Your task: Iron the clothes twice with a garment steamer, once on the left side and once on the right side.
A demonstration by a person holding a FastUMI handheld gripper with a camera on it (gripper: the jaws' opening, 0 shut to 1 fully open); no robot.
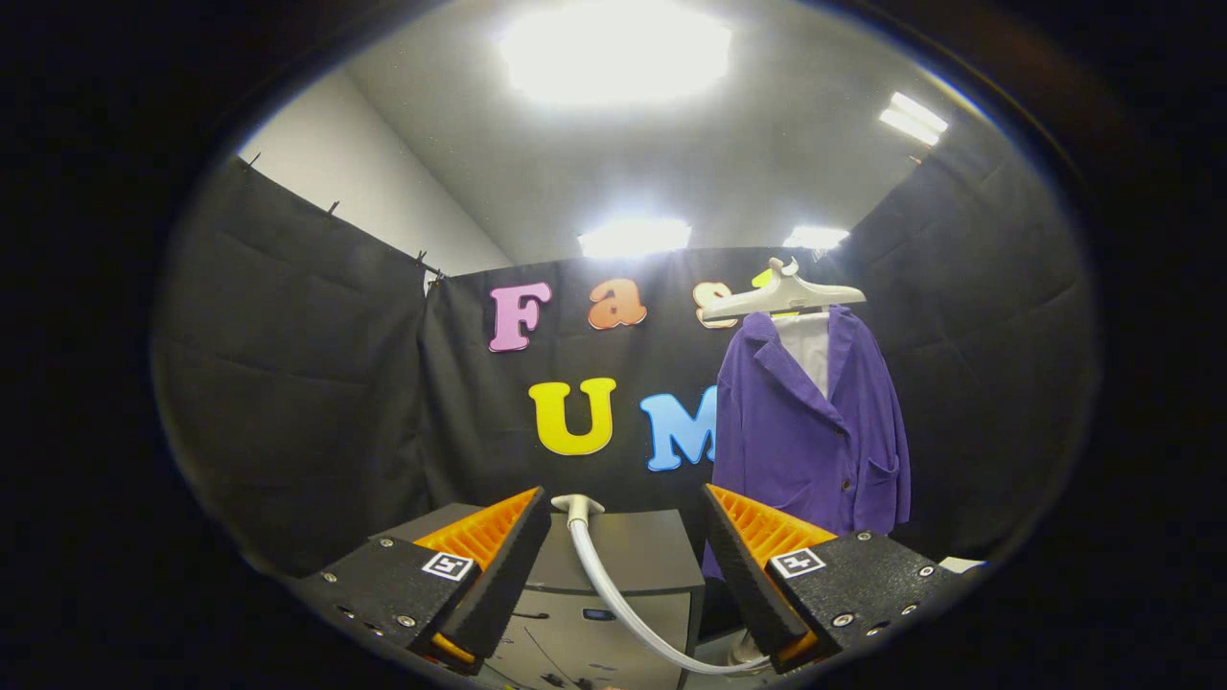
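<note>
Tongs (pixel 625 565) apart, nothing held. Between the fingers and just ahead: a grey cabinet (pixel 633 561) with a white hose (pixel 613 599) rising from its top and curving down toward the right finger. Open room above the cabinet and left of it. Purple jacket (pixel 805 431) hangs on a pale hanger (pixel 781 297) beyond the right finger, against the booth wall, well apart from the tongs.
</note>
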